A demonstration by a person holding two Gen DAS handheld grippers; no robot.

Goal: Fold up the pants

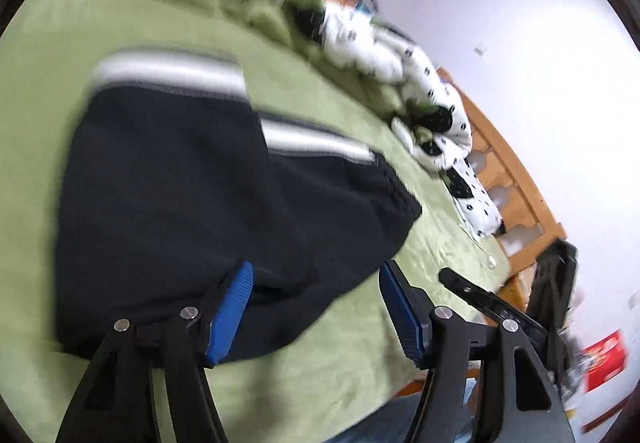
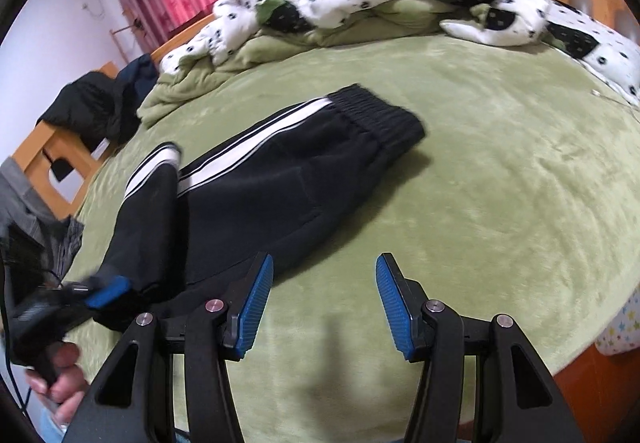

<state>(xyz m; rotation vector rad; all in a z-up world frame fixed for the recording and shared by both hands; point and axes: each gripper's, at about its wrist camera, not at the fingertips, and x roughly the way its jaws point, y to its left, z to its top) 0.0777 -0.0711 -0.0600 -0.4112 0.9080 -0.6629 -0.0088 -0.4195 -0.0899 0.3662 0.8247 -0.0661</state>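
1. Blue-padded left gripper (image 1: 314,307) gapes empty over the folded black, white-striped fleece pants (image 2: 256,179) on the green bed (image 2: 500,171).
2. Right gripper (image 2: 325,307), open and empty beside them, should grasp the near edge squarely.

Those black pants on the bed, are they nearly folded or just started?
Partly done: the pants lie on the green blanket with the legs doubled over near the white stripes. Nothing is in hand; the left gripper and right gripper are open. Probably one more fold remains.
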